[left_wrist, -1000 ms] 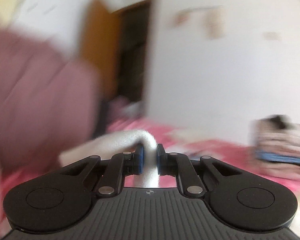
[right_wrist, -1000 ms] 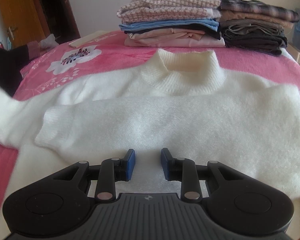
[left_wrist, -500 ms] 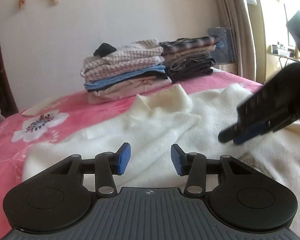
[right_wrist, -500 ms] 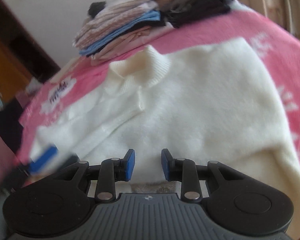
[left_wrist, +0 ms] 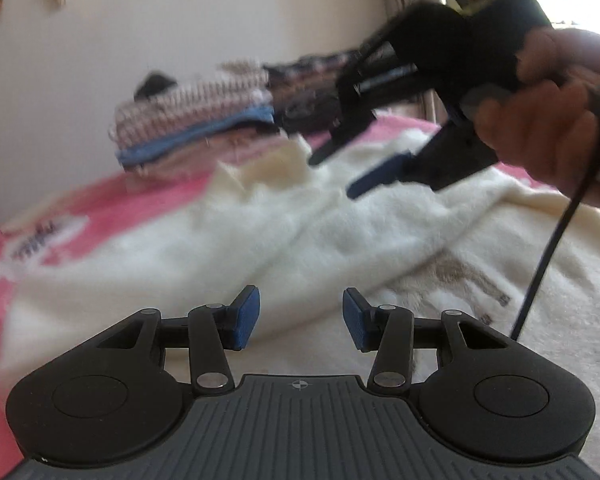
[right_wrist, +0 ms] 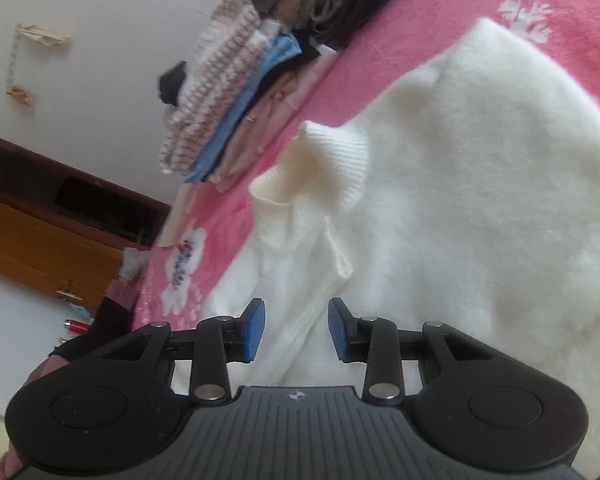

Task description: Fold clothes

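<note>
Pink bedspread (right_wrist: pixel 452 12) with white flower prints covers the bed, seen in both wrist views. Cream fluffy sweater (right_wrist: pixel 480 184) lies spread flat across it, ribbed turtleneck collar (right_wrist: pixel 332 160) toward the wall, one sleeve (right_wrist: pixel 312 312) folded inward over the body. Two stacks of folded clothes (right_wrist: pixel 236 92) sit on the bed beyond the collar, against the white wall: a pink-and-white knit over blue and beige items, with darker garments beside it. A brown wooden door (right_wrist: pixel 40 252) stands at the left of the right wrist view. Left gripper (left_wrist: pixel 300 322) hovers low over the near part of the sweater; its blue-padded fingers (left_wrist: pixel 244 322) stand apart with nothing pinched between them. Right gripper (right_wrist: pixel 296 328), held in a hand (left_wrist: pixel 540 120) and blurred in the left wrist view, is rolled to one side above the sweater; its fingers (right_wrist: pixel 254 328) are opening, the folded sleeve visible beyond the gap but not clamped.
</note>
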The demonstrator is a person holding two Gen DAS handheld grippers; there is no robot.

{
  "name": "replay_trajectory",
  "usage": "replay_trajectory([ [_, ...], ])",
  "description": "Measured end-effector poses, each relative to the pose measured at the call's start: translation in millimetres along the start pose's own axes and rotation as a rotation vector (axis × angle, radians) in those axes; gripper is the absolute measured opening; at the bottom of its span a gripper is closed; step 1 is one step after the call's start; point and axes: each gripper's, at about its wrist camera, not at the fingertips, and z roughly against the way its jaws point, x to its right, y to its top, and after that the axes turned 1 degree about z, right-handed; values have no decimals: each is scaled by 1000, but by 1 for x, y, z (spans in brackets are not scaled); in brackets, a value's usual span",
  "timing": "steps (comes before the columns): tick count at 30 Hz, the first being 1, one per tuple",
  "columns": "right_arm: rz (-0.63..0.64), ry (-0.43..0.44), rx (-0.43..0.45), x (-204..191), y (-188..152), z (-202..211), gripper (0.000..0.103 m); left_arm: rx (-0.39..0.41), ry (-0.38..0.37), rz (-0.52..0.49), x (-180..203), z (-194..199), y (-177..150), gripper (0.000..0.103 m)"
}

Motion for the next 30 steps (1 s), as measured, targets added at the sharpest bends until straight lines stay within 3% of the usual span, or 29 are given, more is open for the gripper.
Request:
replay_trajectory([
  [2, -12, -20, -4, 1, 5, -7, 37, -35, -6, 23, 0, -6, -4, 46],
  [8, -48, -76, -21, 7, 8, -25, 37, -40, -25, 68, -7, -10, -6, 46],
  [14, -67, -67, -11, 9, 10, -33, 34, -44, -23, 80, -6, -11, -8, 47],
  [16, -65, -71, -6, 8, 11, -37, 30, -45, -21, 77, -6, -11, -8, 47],
  [18, -61, -74, 0, 8, 11, -37, 13, -45, -22, 78, -6, -10, -9, 47],
  [21, -55, -79, 10, 7, 11, -38, 7, -45, -25, 85, -7, -10, -9, 47],
  [30, 234, -33, 215, -50, 13, 47, 7, -49, -19, 88, -6, -9, -10, 47],
])
